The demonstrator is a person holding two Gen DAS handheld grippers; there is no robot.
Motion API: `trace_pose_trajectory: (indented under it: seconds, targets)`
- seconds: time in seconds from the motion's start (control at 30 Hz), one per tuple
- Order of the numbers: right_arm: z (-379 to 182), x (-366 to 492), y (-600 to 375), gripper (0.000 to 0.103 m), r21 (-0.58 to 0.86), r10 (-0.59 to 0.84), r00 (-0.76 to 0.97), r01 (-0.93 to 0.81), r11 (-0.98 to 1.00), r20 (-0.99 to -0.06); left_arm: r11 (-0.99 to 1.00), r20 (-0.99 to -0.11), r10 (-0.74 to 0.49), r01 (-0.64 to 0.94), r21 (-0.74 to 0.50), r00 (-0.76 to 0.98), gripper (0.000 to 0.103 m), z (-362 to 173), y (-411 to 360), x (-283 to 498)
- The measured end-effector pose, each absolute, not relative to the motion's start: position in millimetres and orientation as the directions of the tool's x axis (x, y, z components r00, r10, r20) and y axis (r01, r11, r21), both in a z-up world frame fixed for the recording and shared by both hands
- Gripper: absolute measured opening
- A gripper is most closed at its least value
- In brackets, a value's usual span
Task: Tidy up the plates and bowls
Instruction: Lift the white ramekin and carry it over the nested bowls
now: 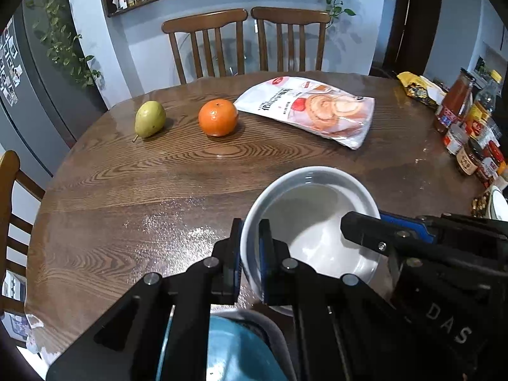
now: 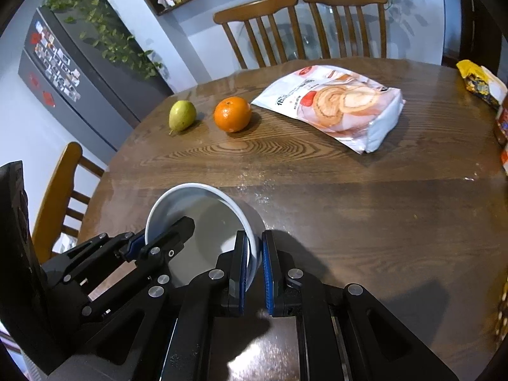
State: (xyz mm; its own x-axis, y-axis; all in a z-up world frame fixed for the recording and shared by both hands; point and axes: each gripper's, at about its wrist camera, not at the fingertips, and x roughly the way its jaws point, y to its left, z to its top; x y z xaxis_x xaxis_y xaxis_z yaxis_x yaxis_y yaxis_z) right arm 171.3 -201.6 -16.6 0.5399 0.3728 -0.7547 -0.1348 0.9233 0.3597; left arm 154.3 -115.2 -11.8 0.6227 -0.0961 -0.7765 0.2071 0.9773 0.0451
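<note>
The white bowl (image 1: pixel 314 222) sits between the two grippers, over the near side of the brown table (image 1: pixel 158 171). The left gripper (image 1: pixel 250 254) is squeezed tight on the bowl's left rim. The right gripper (image 2: pixel 254 254) is squeezed tight on its right rim.

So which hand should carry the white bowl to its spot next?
Probably both together. The left gripper is shut on one side of the white bowl's rim, the right gripper on the opposite side, so neither looks better placed.
</note>
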Motion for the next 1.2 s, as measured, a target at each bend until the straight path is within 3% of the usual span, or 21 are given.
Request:
trace_pose_trajectory:
  seconds: [1.2]
  targets:
    - [17.6, 48.8, -226.4, 0.012, 0.361, 0.323, 0.663, -0.084, 0.929, -0.675, 0.953, -0.696, -0.157, 0.293, 0.081, 0.701, 0.007, 24.2, -138.5, 39.2]
